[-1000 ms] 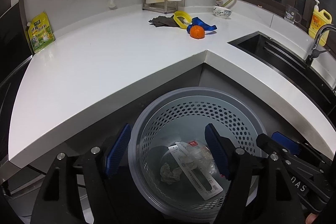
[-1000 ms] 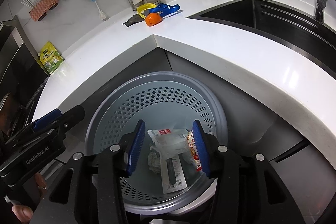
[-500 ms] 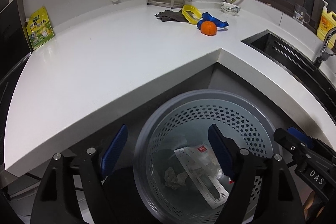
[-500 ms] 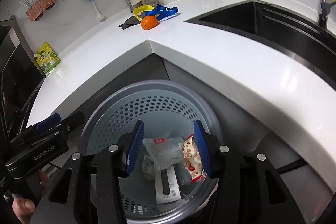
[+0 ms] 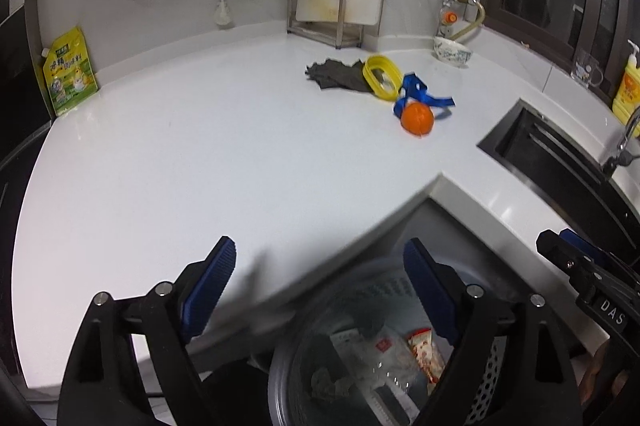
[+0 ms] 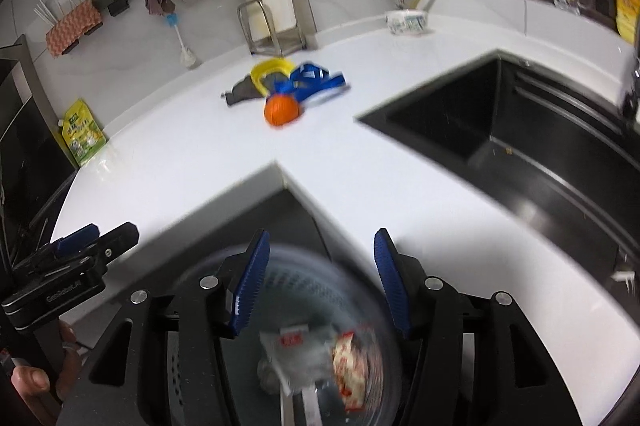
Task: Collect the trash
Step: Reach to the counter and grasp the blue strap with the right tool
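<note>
On the black body of my right gripper (image 5: 600,290), seen at the edge of my left camera's view, I can read the white letters "DAS". On my left gripper (image 6: 72,270), seen from my right camera, there is pale lettering that begins "Gen" and looks like "GenRobot.AI", though blur softens the end of it. The yellow-green pouch (image 5: 70,76) leaning against the wall on the counter carries large Chinese characters, too small for me to read surely. In the bin, a clear wrapper (image 6: 296,342) bears a small red label with white marks that I cannot make out.
</note>
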